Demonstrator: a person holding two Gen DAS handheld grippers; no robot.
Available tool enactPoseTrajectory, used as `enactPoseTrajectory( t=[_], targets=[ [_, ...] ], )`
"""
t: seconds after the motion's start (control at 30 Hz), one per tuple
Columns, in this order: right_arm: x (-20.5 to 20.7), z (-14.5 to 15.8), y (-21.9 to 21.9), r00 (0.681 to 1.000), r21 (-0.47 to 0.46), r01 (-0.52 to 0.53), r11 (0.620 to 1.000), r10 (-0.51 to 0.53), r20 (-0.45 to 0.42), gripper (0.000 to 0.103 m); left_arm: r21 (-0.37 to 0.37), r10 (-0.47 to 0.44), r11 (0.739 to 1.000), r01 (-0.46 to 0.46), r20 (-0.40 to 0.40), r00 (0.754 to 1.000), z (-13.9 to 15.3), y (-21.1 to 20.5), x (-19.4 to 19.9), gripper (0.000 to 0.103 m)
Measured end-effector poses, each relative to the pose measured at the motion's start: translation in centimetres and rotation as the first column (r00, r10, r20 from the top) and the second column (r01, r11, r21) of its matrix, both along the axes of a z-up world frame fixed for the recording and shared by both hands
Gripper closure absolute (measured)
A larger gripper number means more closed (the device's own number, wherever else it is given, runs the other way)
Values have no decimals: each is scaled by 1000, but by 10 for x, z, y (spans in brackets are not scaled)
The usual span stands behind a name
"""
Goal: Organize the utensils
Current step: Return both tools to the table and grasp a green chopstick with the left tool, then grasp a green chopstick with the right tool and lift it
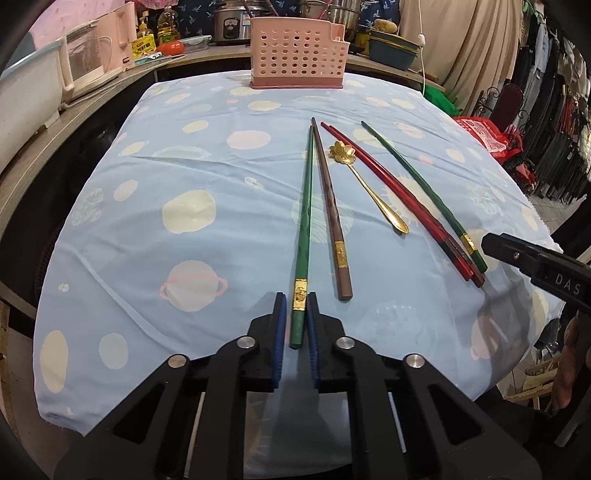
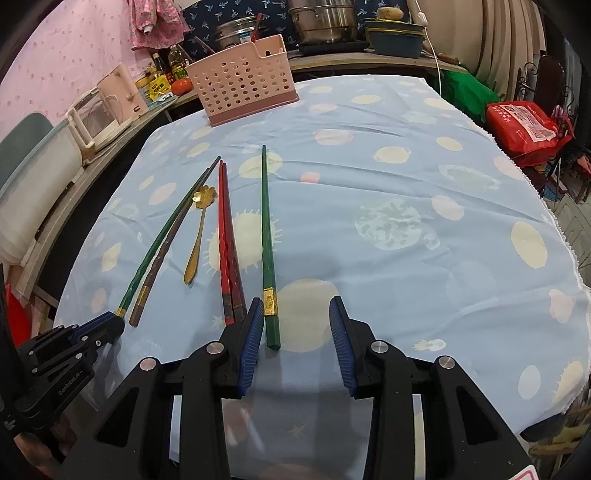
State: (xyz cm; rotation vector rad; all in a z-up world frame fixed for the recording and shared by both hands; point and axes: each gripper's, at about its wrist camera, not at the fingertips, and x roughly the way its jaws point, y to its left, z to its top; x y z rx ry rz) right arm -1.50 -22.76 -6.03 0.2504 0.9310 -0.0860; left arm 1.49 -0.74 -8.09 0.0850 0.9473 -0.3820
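Several chopsticks and a gold flower-handled spoon (image 1: 369,181) lie on the blue planet-print tablecloth. My left gripper (image 1: 297,314) is shut on the thick end of a green chopstick (image 1: 304,221), which lies on the cloth beside a brown chopstick (image 1: 330,210). My right gripper (image 2: 295,325) is open, its jaws on either side of the end of a second green chopstick (image 2: 266,236), with the left pad close to it. Two red chopsticks (image 2: 226,236) lie just left of it. The pink perforated utensil holder (image 1: 298,51) stands upright at the table's far edge.
A counter behind and to the left holds a kettle (image 2: 107,107), oil bottles, a rice cooker, steel pots (image 2: 325,18) and a teal bowl. A red bag (image 2: 524,125) and clothes racks stand to the right. The table edge drops off on the right side.
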Motion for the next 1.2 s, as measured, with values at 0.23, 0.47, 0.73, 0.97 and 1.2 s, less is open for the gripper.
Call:
enactPoseTrajectory(
  t=[0.23, 0.47, 0.73, 0.97, 1.2],
  targets=[
    [6, -5, 7, 999, -4, -30, 1000, 29, -11, 81, -15, 21, 1000, -21, -15, 1000, 0, 0, 7, 96],
    [11, -9, 13, 999, -12, -45, 999, 45, -19, 84, -24, 29, 999, -30, -20, 999, -1, 0, 8, 96],
    [13, -11, 18, 998, -51, -63, 997, 62, -15, 95, -32, 34, 999, -35, -21, 999, -2, 1, 9, 96],
    [10, -8, 17, 998, -49, -66, 997, 66, -6, 96, -41, 39, 998, -40, -35, 999, 0, 2, 10, 96],
    [3, 12, 12, 997, -33, -60, 998, 61, 37, 96, -47, 56, 997, -57, -22, 998, 11, 7, 8, 96]
  ],
)
